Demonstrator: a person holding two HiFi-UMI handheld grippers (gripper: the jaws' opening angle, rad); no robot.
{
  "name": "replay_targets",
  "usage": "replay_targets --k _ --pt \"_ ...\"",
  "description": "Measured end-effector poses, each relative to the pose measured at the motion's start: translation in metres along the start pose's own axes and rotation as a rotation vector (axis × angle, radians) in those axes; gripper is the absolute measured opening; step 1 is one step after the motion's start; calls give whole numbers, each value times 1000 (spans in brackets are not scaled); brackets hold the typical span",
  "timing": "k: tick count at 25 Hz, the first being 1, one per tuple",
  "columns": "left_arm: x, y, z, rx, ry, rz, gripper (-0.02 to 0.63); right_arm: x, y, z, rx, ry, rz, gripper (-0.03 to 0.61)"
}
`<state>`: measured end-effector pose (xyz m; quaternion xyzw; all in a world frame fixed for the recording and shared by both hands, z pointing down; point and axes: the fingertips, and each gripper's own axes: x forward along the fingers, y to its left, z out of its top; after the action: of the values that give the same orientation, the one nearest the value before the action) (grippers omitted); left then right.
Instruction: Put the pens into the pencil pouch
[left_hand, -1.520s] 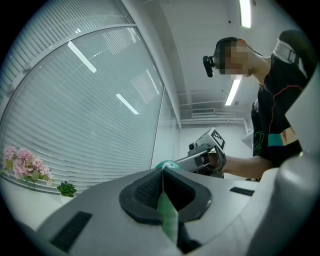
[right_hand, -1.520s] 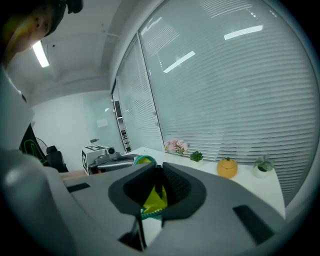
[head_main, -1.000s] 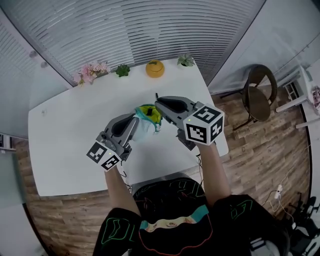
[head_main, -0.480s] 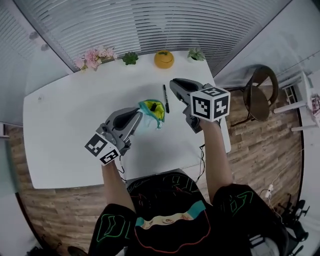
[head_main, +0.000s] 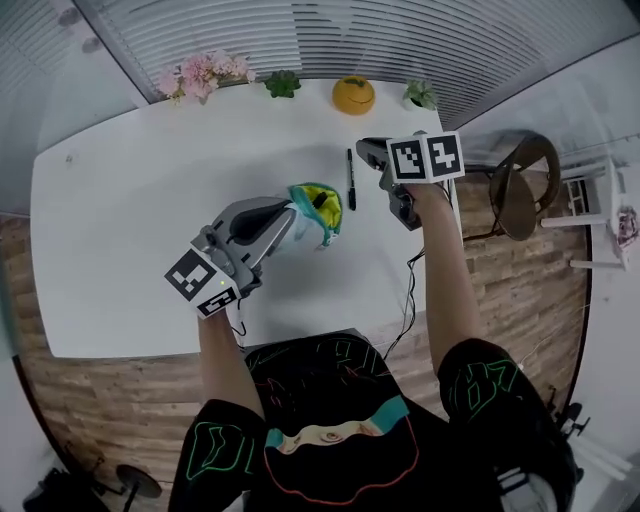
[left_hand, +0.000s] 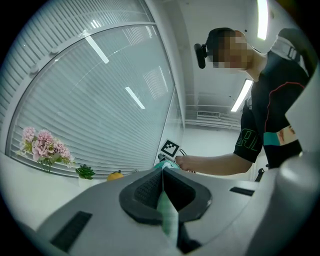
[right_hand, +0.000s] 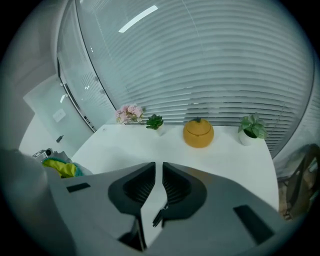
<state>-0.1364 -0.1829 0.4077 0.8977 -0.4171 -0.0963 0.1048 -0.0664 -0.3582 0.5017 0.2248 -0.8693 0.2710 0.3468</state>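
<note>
The pencil pouch (head_main: 316, 205), teal with a yellow lining, hangs open-mouthed at the middle of the white table (head_main: 120, 220). My left gripper (head_main: 285, 216) is shut on its near edge. In the left gripper view a strip of teal fabric (left_hand: 167, 220) is pinched between the jaws of the left gripper (left_hand: 162, 175). One black pen (head_main: 351, 180) lies on the table just right of the pouch. My right gripper (head_main: 366, 150) hangs over the pen's far end, tilted down, jaws a narrow gap apart and holding nothing. In the right gripper view the pen (right_hand: 158, 217) shows low in the gap of the right gripper (right_hand: 158, 175), with the pouch (right_hand: 60, 167) at far left.
Along the table's far edge stand pink flowers (head_main: 200, 75), a small succulent (head_main: 283, 83), an orange round pot (head_main: 353, 95) and a potted plant (head_main: 421, 95). A chair (head_main: 520, 190) stands off the table's right end. A cable (head_main: 408, 300) hangs over the near edge.
My right gripper has swung away from above the pouch, to the right and down, to the pen, which now lies in plain view. The left gripper kept its grip and drifted slightly.
</note>
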Motion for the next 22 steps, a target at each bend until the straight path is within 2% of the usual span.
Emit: replay_targets --k 7,13,22 --pt "-11 18 -4 -22 -10 4 2 47 -25 -15 38 172 -24 56" --pt "-16 23 -6 -35 -10 -5 2 69 -45 -36 65 300 -57 91" --pt "-30 33 -9 -49 0 4 1 87 -53 -51 100 403 -115 84"
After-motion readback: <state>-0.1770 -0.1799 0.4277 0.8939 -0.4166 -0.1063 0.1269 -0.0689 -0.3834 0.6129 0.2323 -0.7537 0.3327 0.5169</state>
